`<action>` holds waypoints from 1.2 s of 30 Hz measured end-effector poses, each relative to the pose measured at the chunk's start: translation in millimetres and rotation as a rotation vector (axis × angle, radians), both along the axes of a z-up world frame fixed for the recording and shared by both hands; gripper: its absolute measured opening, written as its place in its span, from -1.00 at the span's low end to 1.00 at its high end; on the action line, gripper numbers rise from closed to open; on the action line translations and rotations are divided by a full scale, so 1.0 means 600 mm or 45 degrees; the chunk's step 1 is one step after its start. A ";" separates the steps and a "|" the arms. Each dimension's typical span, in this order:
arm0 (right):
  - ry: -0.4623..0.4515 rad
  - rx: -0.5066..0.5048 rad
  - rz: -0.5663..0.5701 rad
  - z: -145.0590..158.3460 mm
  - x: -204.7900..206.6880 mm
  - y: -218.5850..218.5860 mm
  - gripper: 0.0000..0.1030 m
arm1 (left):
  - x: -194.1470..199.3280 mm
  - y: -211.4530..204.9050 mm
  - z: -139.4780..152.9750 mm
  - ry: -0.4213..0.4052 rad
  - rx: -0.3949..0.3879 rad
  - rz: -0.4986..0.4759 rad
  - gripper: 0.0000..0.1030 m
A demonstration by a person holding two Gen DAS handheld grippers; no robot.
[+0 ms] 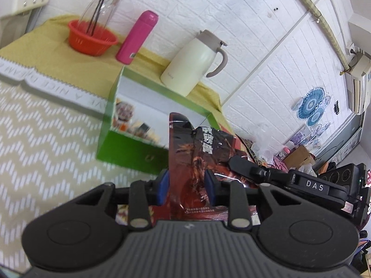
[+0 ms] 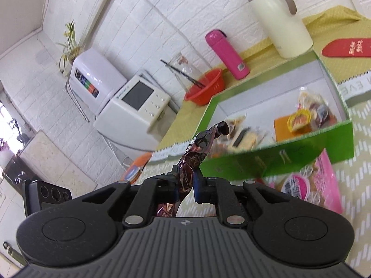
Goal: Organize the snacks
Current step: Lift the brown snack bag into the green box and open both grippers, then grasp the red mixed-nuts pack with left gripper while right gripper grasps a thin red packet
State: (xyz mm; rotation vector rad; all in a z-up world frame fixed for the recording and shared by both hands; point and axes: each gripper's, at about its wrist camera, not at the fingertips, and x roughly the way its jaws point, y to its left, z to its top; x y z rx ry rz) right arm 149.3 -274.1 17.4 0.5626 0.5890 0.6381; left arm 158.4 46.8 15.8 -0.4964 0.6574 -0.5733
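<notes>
A dark red foil snack packet (image 1: 192, 153) stands upright between the blue pads of my left gripper (image 1: 186, 180), which is shut on it. From the right, one of the right gripper's fingers (image 1: 243, 165) reaches onto the same packet's edge. In the right wrist view the packet (image 2: 197, 148) shows edge-on and crumpled, with my right gripper (image 2: 186, 183) shut on it. Just beyond it is an open green box (image 1: 129, 148) (image 2: 278, 157) holding several wrapped snacks (image 2: 299, 118).
A pink snack packet (image 2: 320, 180) and an orange one (image 2: 136, 169) lie on the zigzag tablecloth (image 1: 34, 139) beside the box. Behind it stand a cream jug (image 1: 197, 62), a pink flask (image 1: 136, 37) and a red basket (image 1: 92, 38). A white machine (image 2: 132, 106) is off the table's edge.
</notes>
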 end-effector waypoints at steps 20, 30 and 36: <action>0.067 0.176 -0.098 -0.077 0.123 -0.055 -0.60 | 0.139 -0.070 -0.025 -0.035 0.167 0.012 -0.41; -0.022 0.077 -0.151 -0.059 0.124 -0.056 0.12 | 0.151 -0.054 -0.044 -0.023 0.239 0.102 -0.45; -0.079 0.018 -0.114 -0.053 0.079 -0.063 0.19 | 0.116 -0.042 -0.027 -0.086 0.298 0.144 -0.12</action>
